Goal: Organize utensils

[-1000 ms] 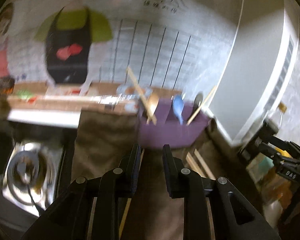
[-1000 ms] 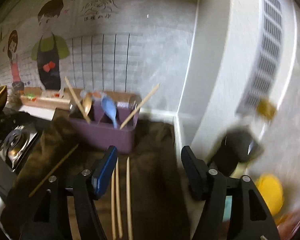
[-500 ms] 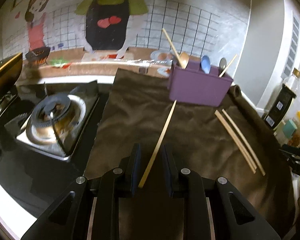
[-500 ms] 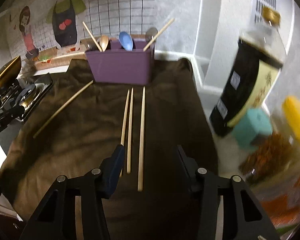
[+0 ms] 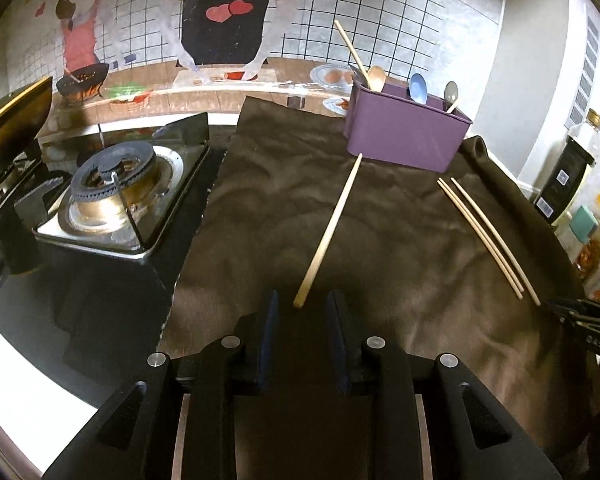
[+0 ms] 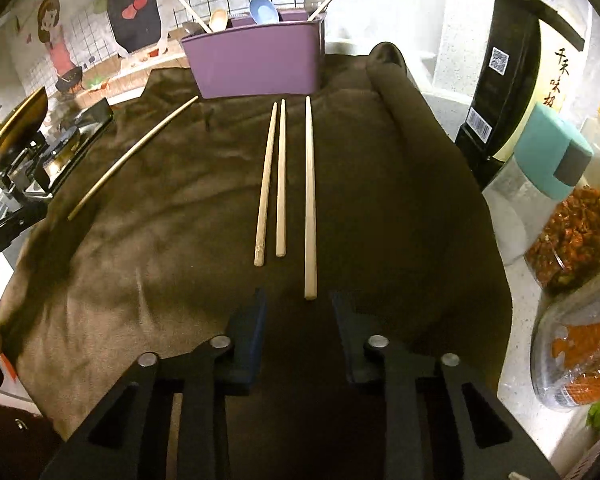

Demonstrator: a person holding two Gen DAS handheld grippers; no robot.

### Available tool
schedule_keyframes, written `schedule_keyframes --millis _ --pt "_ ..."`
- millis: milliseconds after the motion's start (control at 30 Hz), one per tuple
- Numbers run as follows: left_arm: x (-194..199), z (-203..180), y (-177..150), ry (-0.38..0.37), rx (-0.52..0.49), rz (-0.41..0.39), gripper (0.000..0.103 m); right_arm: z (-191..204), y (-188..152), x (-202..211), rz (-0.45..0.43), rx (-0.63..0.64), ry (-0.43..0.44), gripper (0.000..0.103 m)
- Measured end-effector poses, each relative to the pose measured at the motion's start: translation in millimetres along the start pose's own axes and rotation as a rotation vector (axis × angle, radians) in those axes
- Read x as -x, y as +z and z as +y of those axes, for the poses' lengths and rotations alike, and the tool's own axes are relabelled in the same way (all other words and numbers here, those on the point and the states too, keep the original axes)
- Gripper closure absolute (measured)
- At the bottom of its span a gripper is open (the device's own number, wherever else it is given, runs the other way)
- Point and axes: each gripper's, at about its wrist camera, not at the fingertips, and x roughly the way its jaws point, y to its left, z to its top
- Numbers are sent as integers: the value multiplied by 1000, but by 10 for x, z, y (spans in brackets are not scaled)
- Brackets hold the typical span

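Note:
A purple utensil holder [image 5: 406, 138] [image 6: 260, 60] stands at the far side of a brown cloth [image 5: 380, 240] [image 6: 204, 200], with spoons and chopsticks in it. One chopstick [image 5: 329, 229] [image 6: 130, 156] lies on the cloth; its near end is just ahead of my open, empty left gripper [image 5: 300, 308]. A pair of chopsticks [image 6: 272, 180] [image 5: 480, 236] and a single chopstick [image 6: 309, 200] lie side by side; the single one ends just ahead of my open, empty right gripper [image 6: 298, 300].
A gas stove [image 5: 112, 188] and a brass pot [image 5: 12, 120] are left of the cloth. A dark sauce bottle [image 6: 512, 76], a teal-capped shaker [image 6: 540, 184] and jars of chilli [image 6: 572, 240] stand right of it. The tiled wall is behind the holder.
Both grippers have pulled back from the holder and tilted down toward the cloth. Each now has a chopstick end just ahead of its open jaws.

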Motion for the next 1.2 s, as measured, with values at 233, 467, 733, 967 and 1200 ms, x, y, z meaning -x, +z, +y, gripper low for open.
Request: schedule_keyframes --millis 233,467,733,967,1200 --pt "49 133 -31 -4 49 -1 76 -36 90 -123 30 -30 -14 86" --pt "4 160 -57 12 31 14 76 -12 145 -210 46 1 -65 86" --pt "-251 93 53 -4 -25 77 74 -12 150 -84 16 -5 -65 97" --pt "-459 22 115 3 -68 111 74 -11 186 26 -5 -11 -52 97" --pt "-572 22 154 2 -58 139 74 -3 191 39 -7 -7 -48 98"
